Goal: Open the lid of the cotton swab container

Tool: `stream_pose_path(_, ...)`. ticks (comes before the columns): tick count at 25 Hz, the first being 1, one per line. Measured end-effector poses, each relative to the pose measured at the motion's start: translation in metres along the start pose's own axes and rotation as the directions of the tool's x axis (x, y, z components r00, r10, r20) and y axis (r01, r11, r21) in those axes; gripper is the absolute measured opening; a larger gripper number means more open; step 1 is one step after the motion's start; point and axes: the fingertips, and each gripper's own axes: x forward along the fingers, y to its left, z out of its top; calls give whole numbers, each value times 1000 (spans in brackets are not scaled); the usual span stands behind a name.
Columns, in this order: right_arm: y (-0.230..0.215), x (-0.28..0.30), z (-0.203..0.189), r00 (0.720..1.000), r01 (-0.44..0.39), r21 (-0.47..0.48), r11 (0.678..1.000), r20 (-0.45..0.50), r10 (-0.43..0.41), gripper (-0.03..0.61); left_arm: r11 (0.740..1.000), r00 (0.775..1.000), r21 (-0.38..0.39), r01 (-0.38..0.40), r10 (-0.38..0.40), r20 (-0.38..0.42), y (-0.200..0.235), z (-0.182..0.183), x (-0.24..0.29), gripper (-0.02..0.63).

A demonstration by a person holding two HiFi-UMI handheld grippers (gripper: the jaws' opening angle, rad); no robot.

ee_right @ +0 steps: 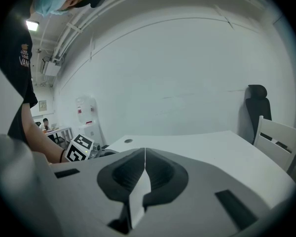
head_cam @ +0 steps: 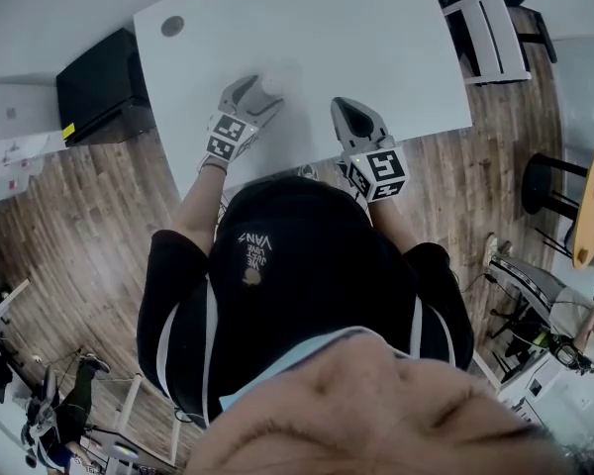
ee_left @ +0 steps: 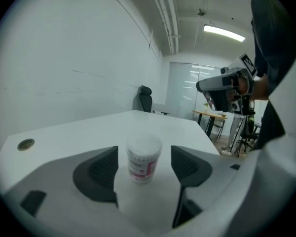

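**Setting.** Office room with white walls and a wood-plank floor (head_cam: 99, 196). A white worktop (head_cam: 376, 47) has a round cable grommet (head_cam: 172, 26) at its far left corner. A white chair (head_cam: 495, 33) stands off the worktop's far right end.

**Item 1: cotton swab container (ee_left: 143, 158).** Small round clear tub standing upright on the worktop towards its near edge, left of centre. It has a pale lid (ee_left: 144, 143) seated on top and a red-and-white label band round the body. The print is too small to read.
- Handling, as judged: light, with stiff, thin plastic walls and a smooth surface. It is likely to skid or tip on the bare worktop if pushed from one side only.
- Best hold: across the body on the label band, below the lid, so that the lid's rim stays free for the other tool. A firm but modest squeeze should do, since thin plastic may flex.

**Item 2: left gripper (head_cam: 249, 102).** The jaws are spread wide, one on each side of the container, which stands between them. A strip of worktop shows on both sides, so neither pad touches it and nothing is held.

**Item 3: right gripper (ee_right: 144, 172).** The jaws are pressed fully together with nothing between them. It sits to the right of the left gripper, over the near edge of the worktop and well apart from the container.

**Status, as judged.** The lid is still on, and the body is lined up for a grasp but not yet clamped.
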Motion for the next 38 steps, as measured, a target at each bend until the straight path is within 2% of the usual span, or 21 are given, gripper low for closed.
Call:
stream_pose_path(19, -5, 0, -7, 1000, 13, 19, 1000, -14, -12, 14, 1000, 988, 13, -10, 12, -157, 6, -24, 28, 310)
stream_pose_path(32, -9, 2, -6, 1000, 19, 26, 999, -11, -18, 14, 1000, 981, 8, -3, 4, -194, 6, -30, 33, 307)
stream_pose_path(35, -11, 2, -5, 1000, 18, 27, 999, -11, -18, 13, 1000, 980, 12, 7, -4, -197, 4, -27, 35, 276)
stream_pose_path(38, -12, 2, -5, 1000, 21, 27, 999, -12, -21, 12, 1000, 981, 12, 8, -5, -194, 4, -27, 35, 275)
